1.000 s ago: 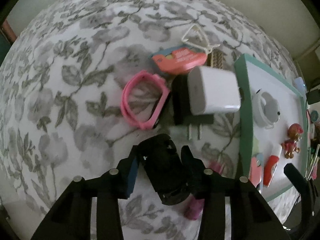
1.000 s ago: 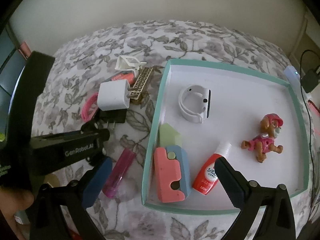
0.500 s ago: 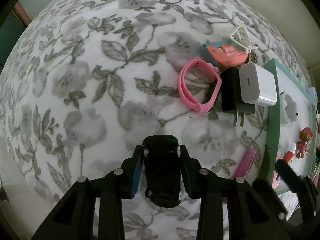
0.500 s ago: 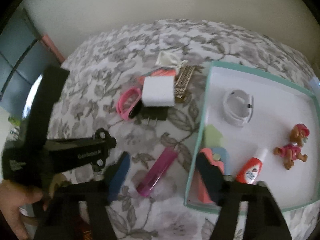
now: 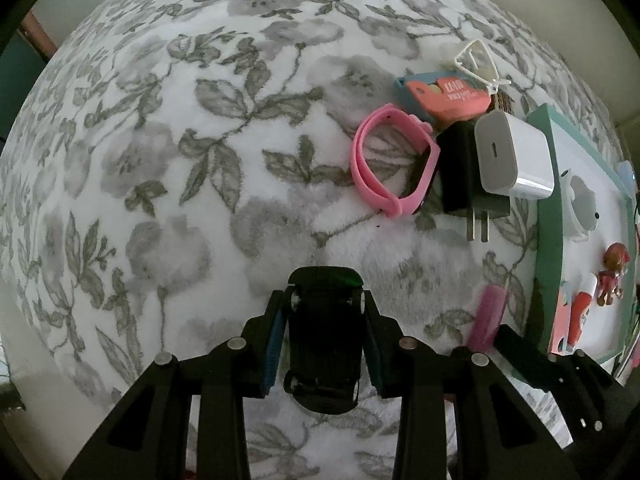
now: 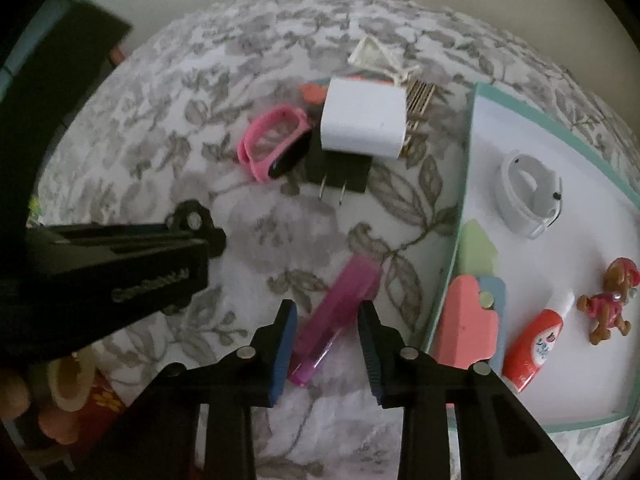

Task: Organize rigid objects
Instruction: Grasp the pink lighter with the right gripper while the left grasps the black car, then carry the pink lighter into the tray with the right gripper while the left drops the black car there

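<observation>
My left gripper (image 5: 324, 300) is shut on a black toy car (image 5: 324, 344) and holds it just above the flowered bed cover (image 5: 160, 160). My right gripper (image 6: 326, 316) hangs low over a magenta tube (image 6: 336, 316) that lies slantwise between its fingers. Its jaws are closing, and a thin gap still shows on each side of the tube. The teal-rimmed white tray (image 6: 466, 184) lies right of the tube. The tube (image 5: 486, 316) also shows low at the right of the left wrist view.
A pink wristband (image 6: 272, 148), a white charger (image 6: 364, 120) stacked on a black plug, a gold comb and a white clip lie in a pile beyond the tube. The tray holds a white band (image 6: 528, 196), a glue tube (image 6: 536, 340), a toy dog (image 6: 608, 300) and pink-blue pieces. A person's fingers (image 6: 12, 396) show at lower left.
My left gripper carried the car leftward, away from the pile and tray, then stopped. My right gripper sank over the magenta tube and its wide jaws narrowed around it.
</observation>
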A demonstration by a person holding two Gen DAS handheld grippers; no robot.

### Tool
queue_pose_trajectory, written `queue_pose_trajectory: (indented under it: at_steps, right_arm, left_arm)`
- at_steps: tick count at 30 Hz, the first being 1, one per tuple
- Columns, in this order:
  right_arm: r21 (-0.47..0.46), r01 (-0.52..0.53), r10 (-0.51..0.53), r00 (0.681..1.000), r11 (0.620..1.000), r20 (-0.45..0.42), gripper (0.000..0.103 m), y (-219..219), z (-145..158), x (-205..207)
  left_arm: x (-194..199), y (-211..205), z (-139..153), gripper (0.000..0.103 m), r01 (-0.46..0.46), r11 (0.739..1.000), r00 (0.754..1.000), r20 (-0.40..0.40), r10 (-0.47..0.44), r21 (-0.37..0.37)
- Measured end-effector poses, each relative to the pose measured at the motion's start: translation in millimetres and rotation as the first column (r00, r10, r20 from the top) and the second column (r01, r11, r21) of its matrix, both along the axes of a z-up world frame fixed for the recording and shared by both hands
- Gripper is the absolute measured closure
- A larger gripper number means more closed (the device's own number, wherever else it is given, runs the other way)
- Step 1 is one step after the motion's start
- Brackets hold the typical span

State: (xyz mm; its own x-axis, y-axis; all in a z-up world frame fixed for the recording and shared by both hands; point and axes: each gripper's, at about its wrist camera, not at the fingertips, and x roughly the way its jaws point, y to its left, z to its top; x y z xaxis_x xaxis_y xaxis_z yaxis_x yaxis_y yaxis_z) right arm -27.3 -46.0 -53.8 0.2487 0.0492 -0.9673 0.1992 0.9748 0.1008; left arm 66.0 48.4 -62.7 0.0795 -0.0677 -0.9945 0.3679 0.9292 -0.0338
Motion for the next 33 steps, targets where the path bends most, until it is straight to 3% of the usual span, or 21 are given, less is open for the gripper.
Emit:
queue_pose_trajectory:
  at_steps: [5, 9, 20, 28, 33]
  right_arm:
    - [-0.027, -0.008, 0.007, 1.0, 1.0, -0.006, 0.073, 3.9, -1.5, -1.1]
    - [-0.032, 0.008, -0.008, 1.0, 0.999, -0.002, 0.082, 2.6, 0.0, -3.1]
    - [0.024, 0.063, -0.065, 0.994, 0.998, 0.083, 0.083, -22.2, 28.7, -18.2]
    - [0.045, 0.207, -0.212, 0.959, 0.977, 0.186, 0.083, -62.7, 56.9, -41.1]
    - [0.028, 0.319, -0.319, 0.929, 0.947, 0.186, 0.083, -92.8, 55.5, -51.6]
  left_arm:
    - [-8.3, -8.0, 1.4, 0.066, 0.014, 1.0, 1.0, 0.002, -0.014, 0.001]
    - [-13.5, -12.9, 2.5, 0.069, 0.02, 1.0, 1.0, 0.004, -0.02, -0.01]
    - [-19.3, -23.3, 37.1, 0.069, 0.018, 0.989, 0.998, 0.07, -0.008, -0.144]
    - [-27.9, -46.9, 68.5, 0.069, 0.109, 0.96, 0.987, 0.143, -0.073, -0.258]
    - [-42.0, -63.6, 72.5, 0.069, 0.17, 0.952, 0.976, 0.174, -0.127, -0.254]
